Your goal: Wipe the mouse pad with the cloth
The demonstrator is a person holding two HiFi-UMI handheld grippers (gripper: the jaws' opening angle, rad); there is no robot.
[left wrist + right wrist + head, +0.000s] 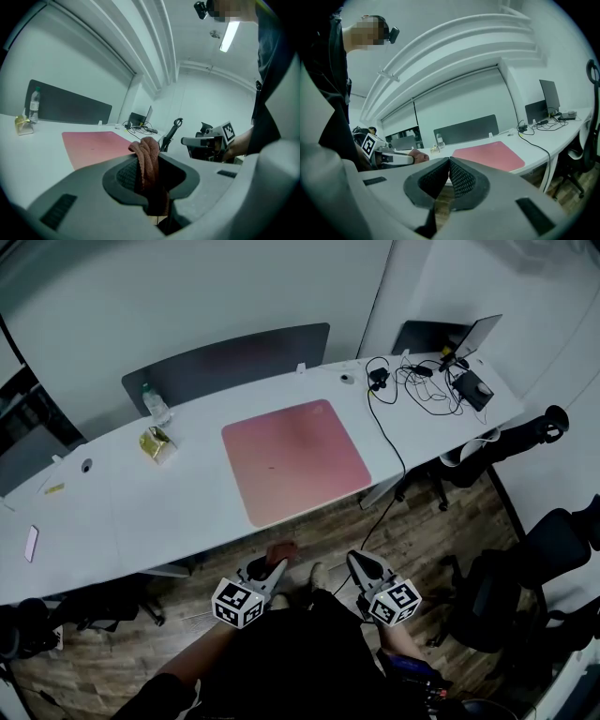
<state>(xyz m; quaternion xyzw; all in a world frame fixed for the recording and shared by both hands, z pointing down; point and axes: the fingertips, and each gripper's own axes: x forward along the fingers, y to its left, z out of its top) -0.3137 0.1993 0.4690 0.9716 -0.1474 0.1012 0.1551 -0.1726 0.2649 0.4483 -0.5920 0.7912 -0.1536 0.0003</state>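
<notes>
A pink mouse pad (295, 459) lies flat on the long white desk (178, 512); it also shows in the left gripper view (96, 145) and the right gripper view (490, 155). My left gripper (273, 569) is held below the desk's front edge, shut on a reddish-brown cloth (147, 161) bunched between its jaws; the cloth (280, 552) pokes out in the head view. My right gripper (360, 564) hangs beside it, jaws shut together with nothing in them. Both are clear of the pad.
On the desk's left stand a water bottle (156, 406), a yellowish packet (157, 443) and a phone (31, 542). Cables (412, 382), a charger and a laptop (476, 336) crowd the right end. Black office chairs (525, 577) stand at the right over the wooden floor.
</notes>
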